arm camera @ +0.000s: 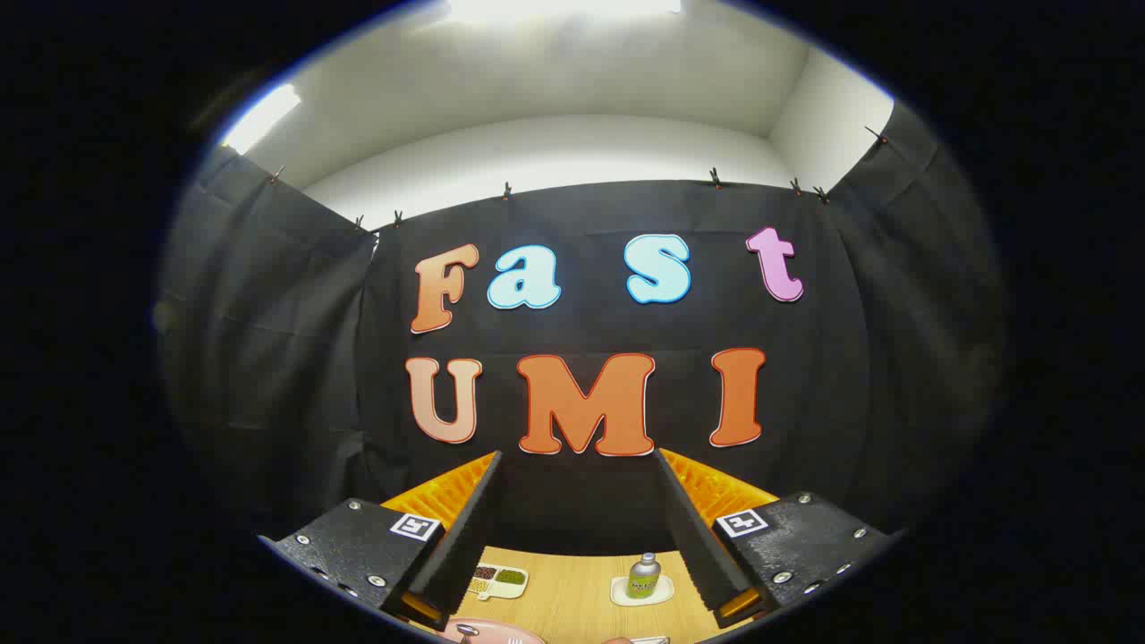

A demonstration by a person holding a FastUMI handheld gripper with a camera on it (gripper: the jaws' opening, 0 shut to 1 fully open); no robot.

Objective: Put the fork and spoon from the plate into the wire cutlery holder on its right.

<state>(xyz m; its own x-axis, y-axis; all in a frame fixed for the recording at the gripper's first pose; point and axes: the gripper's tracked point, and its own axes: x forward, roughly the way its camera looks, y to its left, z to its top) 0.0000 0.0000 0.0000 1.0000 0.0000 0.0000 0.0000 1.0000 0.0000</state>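
Tongs held high and level, wide open, nothing between the fingers.

The gripper (577, 537) looks at the booth wall; the plate (492, 633) with the spoon (467, 631) and fork (514, 640) lies low, under and between the fingers. A small bottle (643, 577) stands further ahead. I think it is best to tilt down first, then descend over one handle.

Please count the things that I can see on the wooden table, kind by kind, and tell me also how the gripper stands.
Bottle on a small dish: 1 each
Divided tray with dry foods: 1
Pink plate with a spoon: 1 each
Total: 5
The gripper is open, holding nothing, its fingers wide apart above the table.
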